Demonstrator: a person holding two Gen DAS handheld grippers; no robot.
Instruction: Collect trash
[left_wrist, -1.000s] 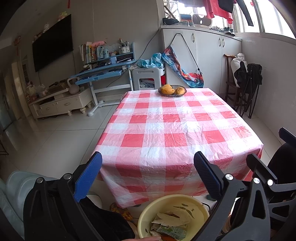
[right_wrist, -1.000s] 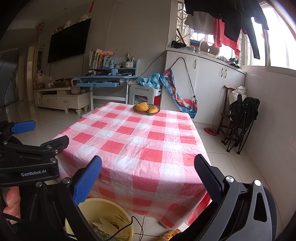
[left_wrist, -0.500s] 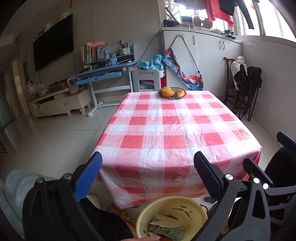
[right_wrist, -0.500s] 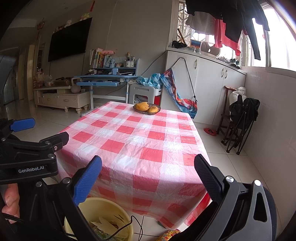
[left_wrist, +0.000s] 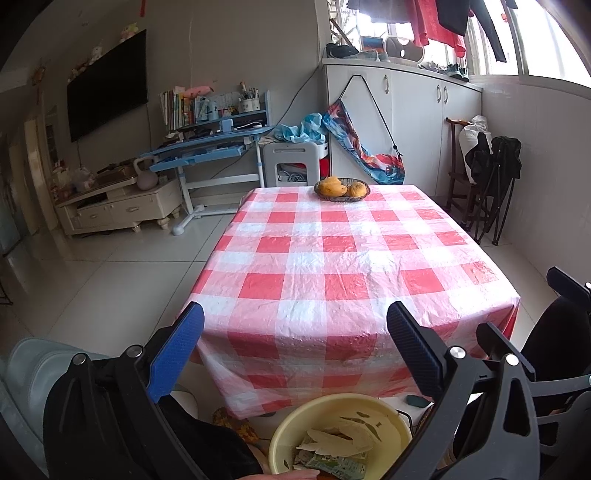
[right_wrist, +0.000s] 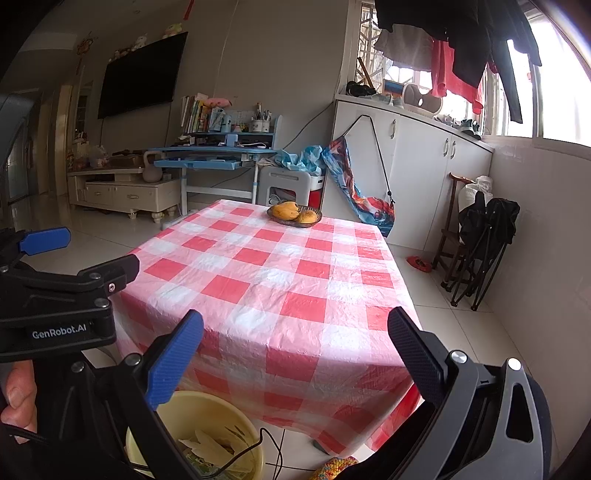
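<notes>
A yellow bin with paper scraps and a green wrapper inside stands on the floor below the table's near edge; it also shows in the right wrist view. My left gripper is open and empty, held above the bin and in front of the table. My right gripper is open and empty, to the right of the left one, which shows at the left of its view. The red-and-white checked tablecloth bears no loose trash that I can see.
A dark basket of mangoes sits at the table's far end. A blue desk, a white stool, white cabinets and a folded black chair stand around the table. White tiled floor lies to the left.
Both grippers have drifted slightly, so the table and bin shifted a little in view. Both stay open and empty.
</notes>
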